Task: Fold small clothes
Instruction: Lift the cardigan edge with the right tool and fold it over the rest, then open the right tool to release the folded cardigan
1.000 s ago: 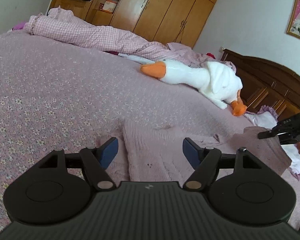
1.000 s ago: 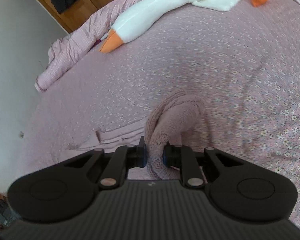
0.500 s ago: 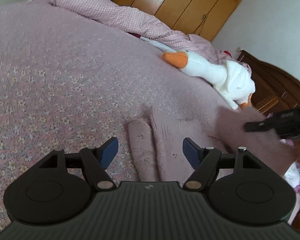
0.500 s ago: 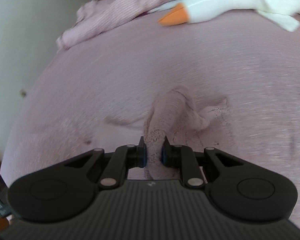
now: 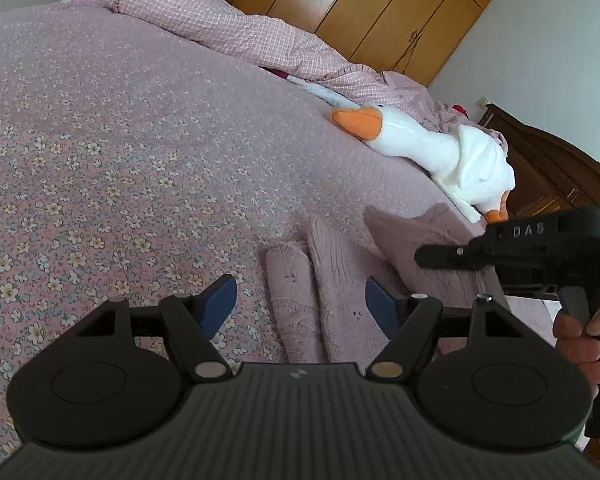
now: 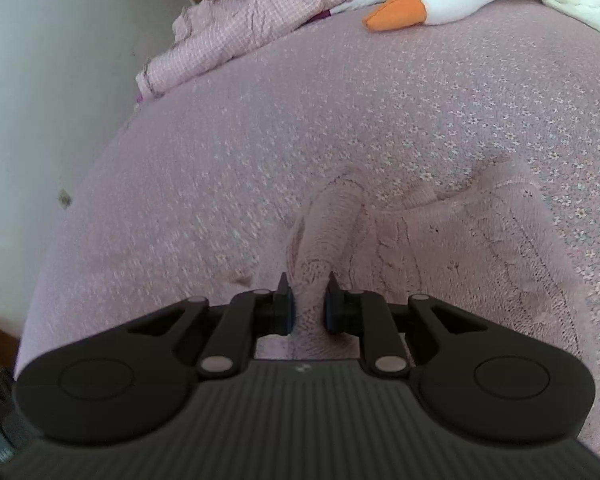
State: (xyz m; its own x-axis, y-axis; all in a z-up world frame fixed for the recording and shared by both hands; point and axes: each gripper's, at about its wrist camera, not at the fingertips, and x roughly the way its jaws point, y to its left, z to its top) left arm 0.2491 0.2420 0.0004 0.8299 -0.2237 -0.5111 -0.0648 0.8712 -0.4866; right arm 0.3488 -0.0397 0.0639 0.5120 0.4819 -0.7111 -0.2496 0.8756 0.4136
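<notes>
**A:** Nearest to me, what did the left side show?

**B:** My left gripper (image 5: 300, 300) hung spread wide, blue pads empty, over the small dusty-pink knitted sweater (image 5: 332, 280) that lay on the pink floral bedspread (image 5: 100, 140). One sleeve lay folded alongside the body, just beside my left pad.

**A:** And the right?

**B:** My right gripper (image 6: 307, 300) was nearly closed, with a bunched fold of that sweater (image 6: 440, 240) between the pads. I could not tell whether it was truly clenched on the knit; a narrow gap showed. In the left view it reached in from the right, a hand (image 5: 580, 340) on its handle.

**A:** Beyond the garment?

**B:** A white plush goose with an orange beak (image 5: 428, 144) lay further up the bed, well apart from the sweater. Behind it, a rumpled pink checked quilt (image 5: 240, 36). Farthest off, a wooden wardrobe (image 5: 400, 12) against the wall.
</notes>
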